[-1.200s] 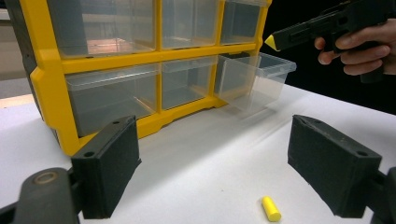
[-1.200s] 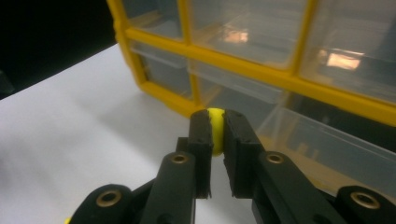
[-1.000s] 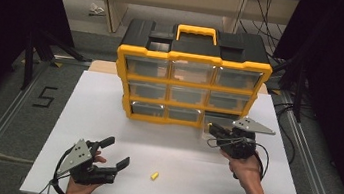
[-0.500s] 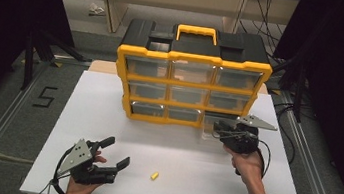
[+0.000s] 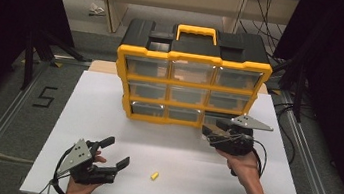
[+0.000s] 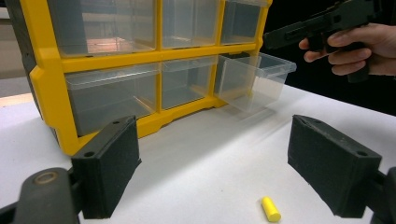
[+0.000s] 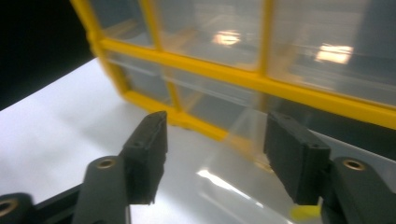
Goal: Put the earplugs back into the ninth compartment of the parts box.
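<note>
A yellow and black drawer cabinet [image 5: 195,58] with clear drawers stands at the middle of the white table. Its bottom right drawer [image 6: 256,78] is pulled partway out. My right gripper [image 5: 209,132] hovers just in front of that drawer [image 7: 243,135]. Its jaws have just been opening and now stand apart, pressing on nothing. My left gripper [image 5: 119,151] rests near the front left, open and empty. A small yellow piece [image 5: 153,176] lies on the table just right of it and shows between the left gripper's [image 6: 212,135] jaws as a short yellow piece [image 6: 271,208].
The white tabletop [image 5: 82,110] has bare room left of and in front of the cabinet. Dark floor and metal rails [image 5: 0,125] flank the table. Cables [image 5: 284,109] trail off at the right. A blurred yellow bit [image 7: 306,212] shows by the right jaw's base.
The right gripper's jaws have spread apart in front of the bottom right drawer, and the hand shifted slightly. The left gripper and the yellow piece have stayed put.
</note>
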